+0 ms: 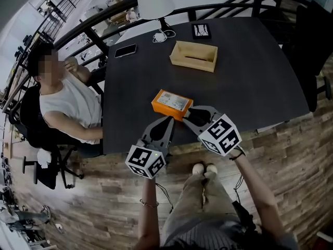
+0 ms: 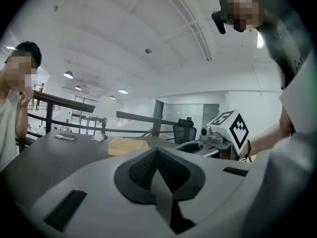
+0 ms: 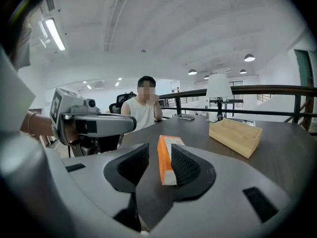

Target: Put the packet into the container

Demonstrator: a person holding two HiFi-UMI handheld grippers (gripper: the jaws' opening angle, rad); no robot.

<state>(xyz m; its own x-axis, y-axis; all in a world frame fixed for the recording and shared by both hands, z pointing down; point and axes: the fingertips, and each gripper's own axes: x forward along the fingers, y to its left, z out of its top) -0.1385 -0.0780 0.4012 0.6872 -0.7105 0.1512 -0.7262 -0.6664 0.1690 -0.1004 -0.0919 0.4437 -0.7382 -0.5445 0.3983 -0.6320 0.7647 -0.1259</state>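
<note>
Print on packet [image 3: 167, 157] unreadable. My right gripper [image 3: 158, 155] jaws apart, straddling packet on tabletop [image 1: 250, 77]. My left gripper [image 2: 157, 153] jaws together, empty, near packet.

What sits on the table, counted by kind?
Packet: 1
Container: 1
Phone: 1
Charger: 1
Lamp: 1
Black flat item, too small to tell what: 1
Total: 6
</note>
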